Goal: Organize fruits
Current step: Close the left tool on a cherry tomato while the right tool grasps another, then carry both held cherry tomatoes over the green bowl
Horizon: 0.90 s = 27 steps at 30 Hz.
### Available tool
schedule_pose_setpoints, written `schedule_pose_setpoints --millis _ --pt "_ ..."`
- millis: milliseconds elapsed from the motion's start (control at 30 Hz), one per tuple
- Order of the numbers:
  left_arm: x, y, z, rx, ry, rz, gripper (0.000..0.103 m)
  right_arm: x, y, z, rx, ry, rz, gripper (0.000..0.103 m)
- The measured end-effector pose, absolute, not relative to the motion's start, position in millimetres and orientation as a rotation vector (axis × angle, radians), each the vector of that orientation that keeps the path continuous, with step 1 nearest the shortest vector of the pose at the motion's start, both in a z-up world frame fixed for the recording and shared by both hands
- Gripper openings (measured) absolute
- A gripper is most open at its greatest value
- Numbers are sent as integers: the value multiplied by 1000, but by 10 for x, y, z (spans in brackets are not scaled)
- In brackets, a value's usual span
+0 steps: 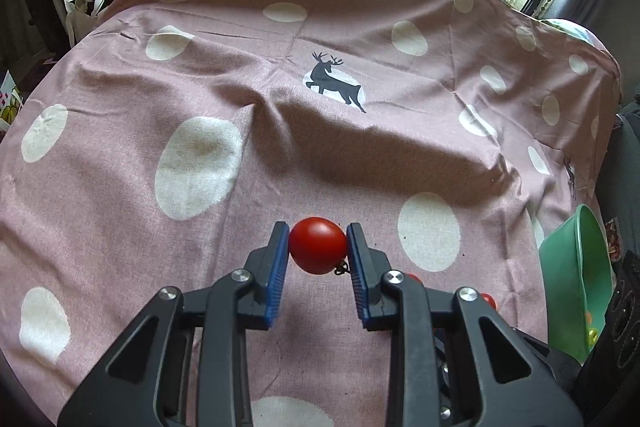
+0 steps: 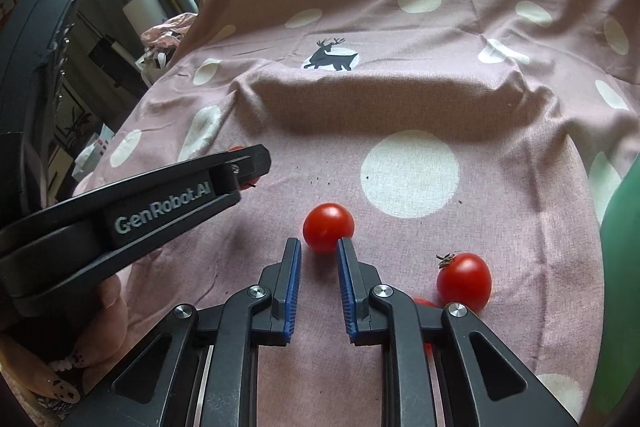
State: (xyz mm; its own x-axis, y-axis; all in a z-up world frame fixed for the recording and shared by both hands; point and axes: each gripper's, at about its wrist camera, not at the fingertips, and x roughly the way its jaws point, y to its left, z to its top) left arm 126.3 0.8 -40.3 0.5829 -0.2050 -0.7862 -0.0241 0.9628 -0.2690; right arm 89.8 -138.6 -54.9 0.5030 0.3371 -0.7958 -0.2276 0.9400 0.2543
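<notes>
Left claw (image 1: pixel 318 245) grips one tomato (image 1: pixel 317 245); right claw (image 2: pixel 319 253) closed empty; two tomatoes (image 2: pixel 328 227) remain near the green bowl (image 1: pixel 576 279).

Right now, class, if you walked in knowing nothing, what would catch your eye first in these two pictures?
First, the bright red cherry tomato pinched between the left gripper's blue pads, low in the middle of the left wrist view. Next, the pink dotted cloth with its dark deer print further back. In the right wrist view, the right gripper is shut, empty, just short of another tomato.
</notes>
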Motion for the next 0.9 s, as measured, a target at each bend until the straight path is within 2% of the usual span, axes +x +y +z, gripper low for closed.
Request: schedule_pose_setpoints --millis 433,500,567,600,833,900 --pt "1052 157 -202 -300 904 -103 28 957 -1459 -523 177 1005 338 19" --pt "1029 199 -165 -315 893 -104 28 990 -1452 -475 160 995 335 22" --pt "1011 228 -124 -324 883 -108 28 1039 -1403 -438 117 986 331 34" --pt "1004 235 -109 -327 879 -111 28 1065 -1374 -428 104 978 334 36" --pt "967 253 -52 -341 866 -122 28 1208 -1182 -615 50 1038 334 36" --pt "949 241 -30 -338 859 -123 28 1210 -1232 -622 87 1044 321 33"
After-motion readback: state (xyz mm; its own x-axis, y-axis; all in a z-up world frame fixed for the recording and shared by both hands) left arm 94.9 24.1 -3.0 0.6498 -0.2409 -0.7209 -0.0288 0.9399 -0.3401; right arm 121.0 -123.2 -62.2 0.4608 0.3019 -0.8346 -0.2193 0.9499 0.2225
